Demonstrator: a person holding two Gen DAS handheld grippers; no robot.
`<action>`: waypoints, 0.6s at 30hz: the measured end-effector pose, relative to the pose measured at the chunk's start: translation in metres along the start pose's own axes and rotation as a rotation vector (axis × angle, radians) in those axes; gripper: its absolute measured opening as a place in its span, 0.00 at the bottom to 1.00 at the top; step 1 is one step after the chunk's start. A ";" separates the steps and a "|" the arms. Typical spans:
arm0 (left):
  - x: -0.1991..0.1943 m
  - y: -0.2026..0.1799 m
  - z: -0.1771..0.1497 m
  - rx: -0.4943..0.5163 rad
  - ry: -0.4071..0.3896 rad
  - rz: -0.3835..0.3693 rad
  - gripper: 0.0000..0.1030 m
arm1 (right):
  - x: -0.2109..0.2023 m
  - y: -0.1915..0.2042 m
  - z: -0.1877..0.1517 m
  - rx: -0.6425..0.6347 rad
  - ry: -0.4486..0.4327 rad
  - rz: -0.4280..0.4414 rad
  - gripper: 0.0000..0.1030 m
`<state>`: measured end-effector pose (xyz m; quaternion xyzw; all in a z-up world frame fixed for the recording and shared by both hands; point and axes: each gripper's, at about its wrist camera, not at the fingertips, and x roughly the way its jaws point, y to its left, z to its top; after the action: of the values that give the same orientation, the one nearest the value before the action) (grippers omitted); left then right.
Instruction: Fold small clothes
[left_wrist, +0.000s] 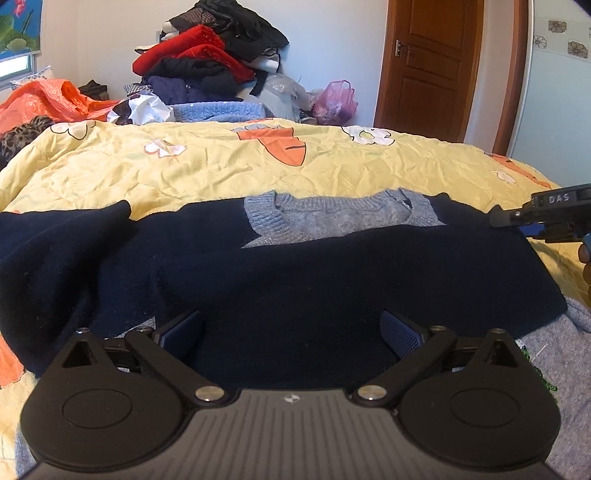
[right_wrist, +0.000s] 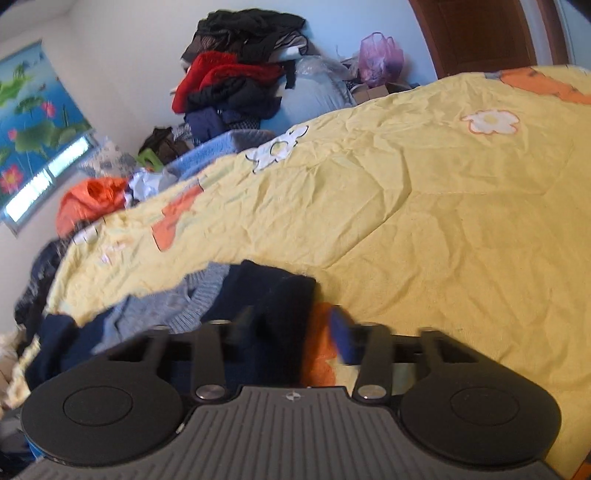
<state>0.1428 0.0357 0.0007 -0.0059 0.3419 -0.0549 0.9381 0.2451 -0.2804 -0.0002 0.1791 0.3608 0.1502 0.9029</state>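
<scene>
A navy sweater (left_wrist: 295, 266) with a grey knitted collar (left_wrist: 332, 218) lies spread flat on the yellow bedspread (left_wrist: 221, 170). My left gripper (left_wrist: 291, 332) hovers over the sweater's near hem. It is open wide, with nothing between its pads (left_wrist: 400, 334). In the left wrist view my right gripper (left_wrist: 546, 218) reaches in from the right edge at the sweater's shoulder. In the blurred right wrist view a navy fold of the sweater (right_wrist: 284, 314) stands between the jaws of my right gripper (right_wrist: 293, 332). A strip of orange print shows between the cloth and the right pad (right_wrist: 343, 339).
A tall pile of red, black and navy clothes (left_wrist: 210, 55) stands behind the bed. An orange plastic bag (left_wrist: 44, 99) lies at the far left and a pink bag (left_wrist: 336, 99) by the brown door (left_wrist: 432, 66). A grey garment (left_wrist: 561, 354) lies under the sweater at near right.
</scene>
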 end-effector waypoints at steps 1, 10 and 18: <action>0.000 0.000 0.000 0.000 0.000 0.000 1.00 | 0.002 0.003 -0.001 -0.023 -0.004 -0.008 0.38; 0.000 -0.001 -0.001 0.012 0.000 -0.010 1.00 | -0.024 0.017 0.005 -0.124 -0.136 -0.047 0.09; 0.002 -0.004 0.000 0.034 0.010 0.000 1.00 | -0.004 0.013 -0.010 -0.145 -0.056 -0.146 0.14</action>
<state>0.1437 0.0316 -0.0003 0.0103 0.3454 -0.0609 0.9364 0.2333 -0.2680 0.0011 0.0906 0.3354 0.1047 0.9318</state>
